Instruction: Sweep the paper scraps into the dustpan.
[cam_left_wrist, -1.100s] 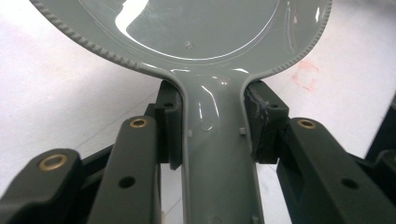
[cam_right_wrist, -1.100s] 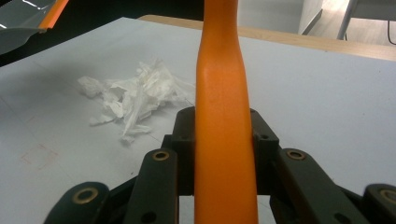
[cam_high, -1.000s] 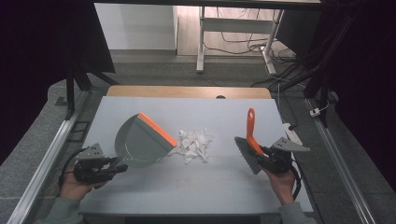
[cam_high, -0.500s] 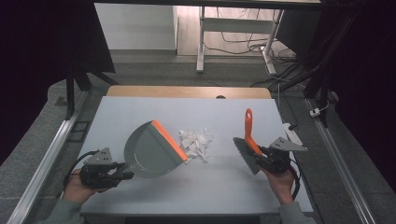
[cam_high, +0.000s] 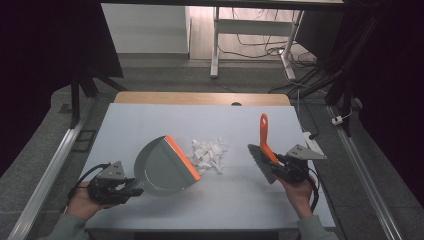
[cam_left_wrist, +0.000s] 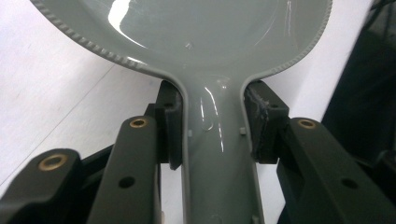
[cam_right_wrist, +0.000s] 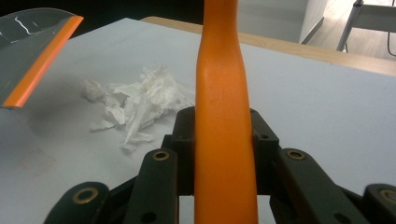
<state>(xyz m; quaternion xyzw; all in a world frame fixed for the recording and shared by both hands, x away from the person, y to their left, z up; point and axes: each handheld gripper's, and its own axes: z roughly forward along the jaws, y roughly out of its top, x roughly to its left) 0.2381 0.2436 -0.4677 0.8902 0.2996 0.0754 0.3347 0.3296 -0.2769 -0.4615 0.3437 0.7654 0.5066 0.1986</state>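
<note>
Left gripper (cam_high: 131, 188) clamped on my dustpan (cam_high: 165, 167) handle, near table's (cam_high: 150, 115) front-left corner | orange lip just beside the paper scraps (cam_high: 209, 154), mid-table | right gripper (cam_high: 281, 167) clamped on brush (cam_high: 263, 150) handle, toward right edge | far half of table open.

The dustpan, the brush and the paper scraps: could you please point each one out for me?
dustpan (cam_high: 162, 167), high view, middle of its grey tray.
brush (cam_high: 263, 131), high view, upper part of its orange handle.
paper scraps (cam_high: 207, 154), high view, middle of the white pile.
</note>
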